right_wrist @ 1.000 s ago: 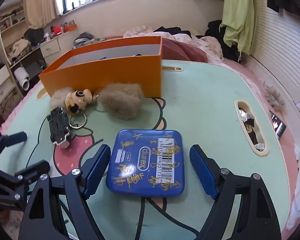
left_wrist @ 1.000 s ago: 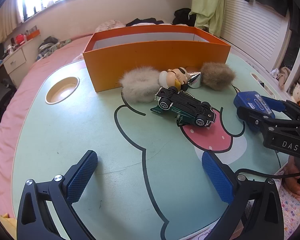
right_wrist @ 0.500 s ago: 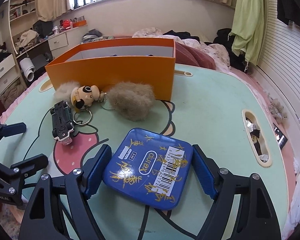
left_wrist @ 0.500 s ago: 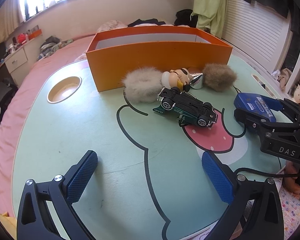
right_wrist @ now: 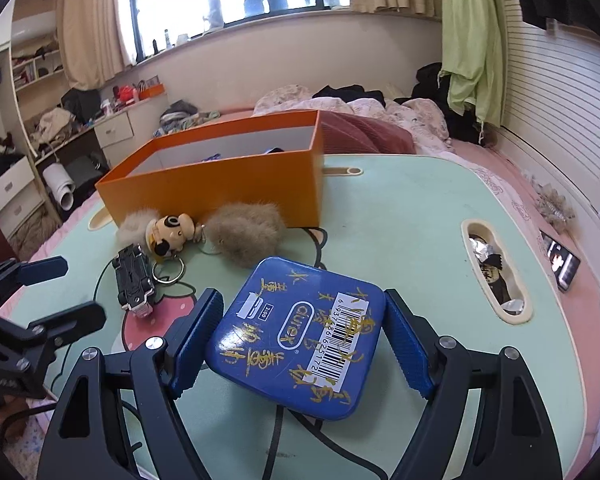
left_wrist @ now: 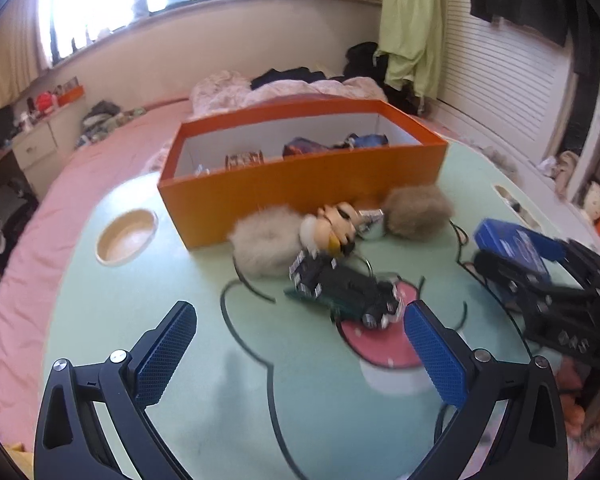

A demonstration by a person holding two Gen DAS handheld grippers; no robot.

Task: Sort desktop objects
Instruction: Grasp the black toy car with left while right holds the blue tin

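My right gripper [right_wrist: 304, 344] is shut on a blue tin [right_wrist: 300, 336] with gold writing and a barcode, holding it tilted just above the green table [right_wrist: 400, 232]. In the left wrist view the tin [left_wrist: 512, 240] shows at the right. My left gripper [left_wrist: 300, 312] hangs open above the table, with a dark toy car [left_wrist: 340, 288] lying just beyond its right finger. Past the car lie a cartoon keychain figure [left_wrist: 336, 224], a white fur ball [left_wrist: 266, 242] and a brown fur ball [left_wrist: 416, 210], all against the open orange box [left_wrist: 300, 176], which holds several small items.
A round cup recess [left_wrist: 126, 236] sits at the table's left. An oblong slot [right_wrist: 496, 272] with wrappers is on the right side, and a phone [right_wrist: 562, 260] lies beyond the edge. A bed with clothes is behind the box.
My right gripper has lifted the blue tin off the table and tilted it. My left gripper has risen and come nearer the toy car; the box's inside now shows.
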